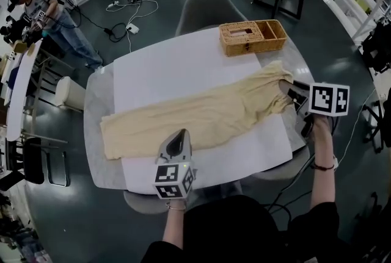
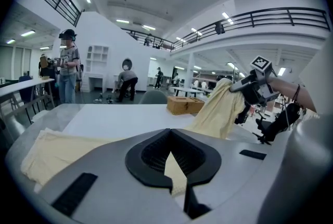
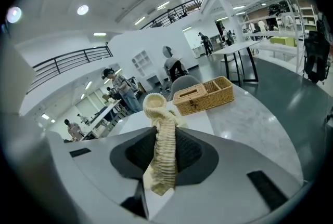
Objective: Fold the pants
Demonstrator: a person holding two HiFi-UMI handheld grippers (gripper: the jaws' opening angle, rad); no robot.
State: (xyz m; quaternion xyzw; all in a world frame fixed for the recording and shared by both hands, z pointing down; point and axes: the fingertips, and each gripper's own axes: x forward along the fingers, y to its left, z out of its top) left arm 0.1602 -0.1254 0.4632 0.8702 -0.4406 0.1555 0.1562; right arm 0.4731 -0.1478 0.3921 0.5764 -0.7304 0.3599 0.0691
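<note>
Cream pants (image 1: 208, 115) lie stretched across a white sheet (image 1: 165, 66) on the round grey table (image 1: 96, 133). My left gripper (image 1: 176, 141) sits at the near edge of the pants' middle. In the left gripper view its jaws (image 2: 174, 166) stand nearly together with a wedge of cream cloth pinched between them. My right gripper (image 1: 292, 96) holds the waist end at the table's right, lifted off the surface. The ribbed waistband (image 3: 164, 140) runs up between the right gripper's (image 3: 162, 160) jaws. From the left gripper view the raised cloth (image 2: 221, 111) hangs from that gripper (image 2: 250, 90).
A wicker basket (image 1: 252, 36) stands at the table's far right edge, just beyond the waist end. A grey chair (image 1: 208, 8) is tucked in behind the table. A person (image 1: 43, 11) stands at a bench far left, and cables lie on the floor.
</note>
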